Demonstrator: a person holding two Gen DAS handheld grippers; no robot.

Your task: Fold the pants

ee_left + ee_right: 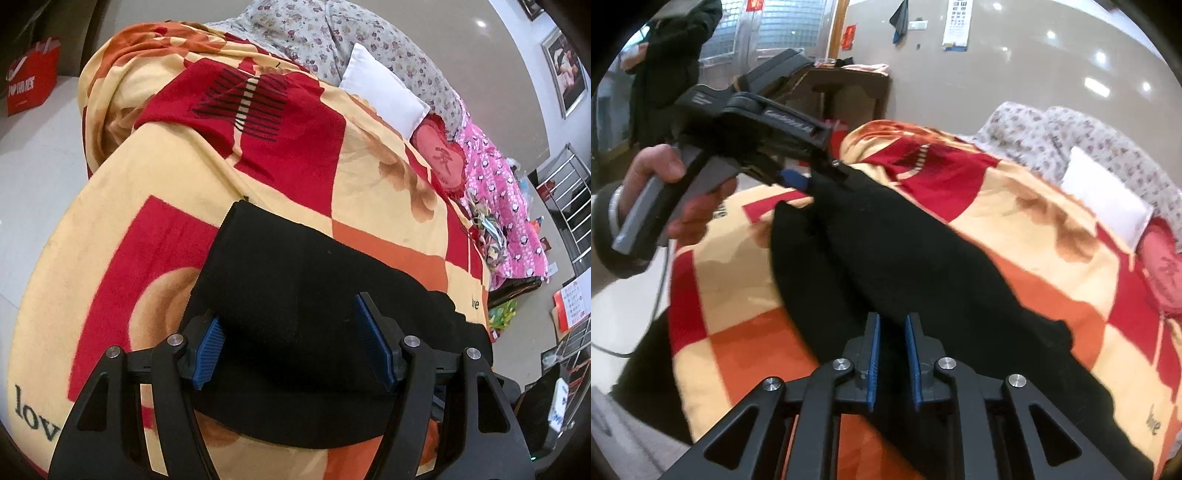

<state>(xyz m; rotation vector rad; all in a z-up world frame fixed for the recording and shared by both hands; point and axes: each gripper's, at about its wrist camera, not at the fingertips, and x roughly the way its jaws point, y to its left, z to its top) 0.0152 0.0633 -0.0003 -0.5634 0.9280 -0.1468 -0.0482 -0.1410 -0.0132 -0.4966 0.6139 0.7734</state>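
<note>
Red, orange and cream blanket (177, 206) covers the bed, black pants (295, 295) lying across it. Left gripper (291, 350) spreads wide over the pants; right gripper (892, 354) pinches narrow on pants fabric at 6 o'clock.

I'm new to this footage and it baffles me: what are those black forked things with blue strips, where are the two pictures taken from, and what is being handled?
Each forked thing is a hand-held two-finger gripper with blue ribbed pads; a person holds one in each hand. Each picture comes from a camera on one gripper, looking along its fingers. The left gripper is open over the black fabric pants, which lie on a red, orange and cream blanket covering a bed. The right gripper is nearly closed, apparently pinching the pants. Its view also shows the person's left hand holding the other gripper. A white pillow lies further back.
</note>
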